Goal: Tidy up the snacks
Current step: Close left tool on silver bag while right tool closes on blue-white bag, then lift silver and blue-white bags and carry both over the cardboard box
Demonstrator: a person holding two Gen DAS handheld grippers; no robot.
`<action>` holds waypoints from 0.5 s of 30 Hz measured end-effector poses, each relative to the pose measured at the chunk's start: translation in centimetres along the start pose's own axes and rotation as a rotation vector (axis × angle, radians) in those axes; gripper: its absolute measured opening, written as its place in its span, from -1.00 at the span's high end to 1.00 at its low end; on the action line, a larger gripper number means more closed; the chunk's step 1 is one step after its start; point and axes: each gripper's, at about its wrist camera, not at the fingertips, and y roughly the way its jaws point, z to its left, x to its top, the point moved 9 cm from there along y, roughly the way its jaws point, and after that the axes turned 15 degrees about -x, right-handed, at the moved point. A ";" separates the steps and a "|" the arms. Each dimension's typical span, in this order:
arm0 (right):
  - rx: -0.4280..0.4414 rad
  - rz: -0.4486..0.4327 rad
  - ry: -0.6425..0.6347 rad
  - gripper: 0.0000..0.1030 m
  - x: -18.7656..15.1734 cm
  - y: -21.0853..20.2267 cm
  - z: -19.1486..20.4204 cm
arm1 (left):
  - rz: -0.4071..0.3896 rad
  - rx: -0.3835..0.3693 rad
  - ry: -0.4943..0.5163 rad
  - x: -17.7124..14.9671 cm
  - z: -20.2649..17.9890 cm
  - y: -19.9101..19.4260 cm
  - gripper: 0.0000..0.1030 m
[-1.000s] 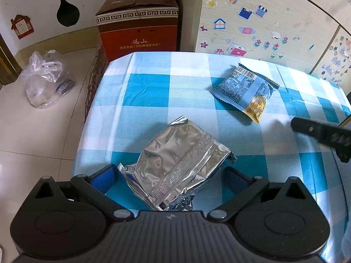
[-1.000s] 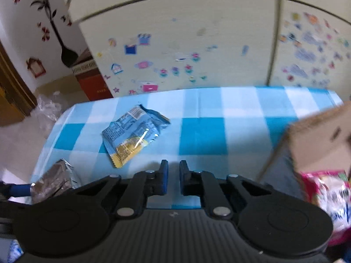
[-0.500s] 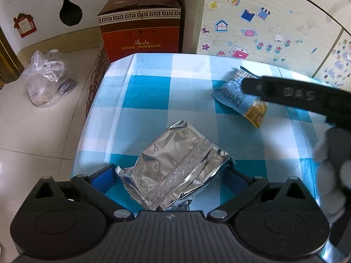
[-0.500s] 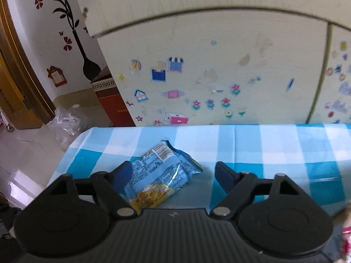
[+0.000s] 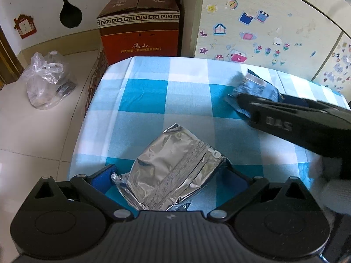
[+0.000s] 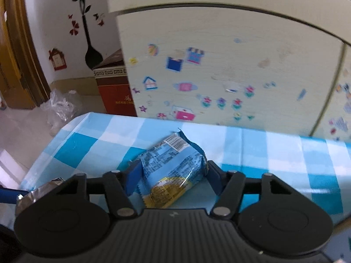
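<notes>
The right tongs (image 6: 170, 175) stand partly open astride the blue snack packet (image 6: 173, 168), pads touching or nearly touching its sides, though a firm grip cannot be confirmed. The packet lies on the checked tablecloth (image 6: 274, 153) near the sticker-covered cabinet (image 6: 219, 65), its long axis running away from the tongs. The left tongs (image 5: 171, 175) stand wide open around the silver packet (image 5: 173, 166), nearer the cloth's front edge, not gripping it.

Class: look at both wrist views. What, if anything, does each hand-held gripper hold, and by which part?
Right hand-held gripper: pinches the blue snack packet across its middle. Left hand-held gripper: open around the silver foil packet, holding nothing yet.
</notes>
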 end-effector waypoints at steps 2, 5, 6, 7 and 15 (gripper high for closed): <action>-0.008 0.009 0.005 -0.23 -0.5 -0.5 -0.7 | -0.006 0.001 0.003 0.1 -0.1 0.0 -1.00; -0.022 0.025 0.016 -0.23 -1.3 -1.6 -1.7 | -0.017 0.000 0.018 0.3 -0.2 0.1 -1.00; -0.024 0.036 0.028 -0.23 -1.5 -1.9 -2.1 | -0.020 0.001 0.018 0.3 -0.2 0.1 -1.00; -0.022 0.047 0.041 -0.23 -1.7 -2.2 -2.5 | -0.023 0.002 0.016 0.3 -0.2 0.1 -1.00; -0.048 0.065 0.056 -0.24 -2.2 -5.3 -3.6 | -0.042 -0.029 0.026 0.9 -0.8 -0.8 -0.35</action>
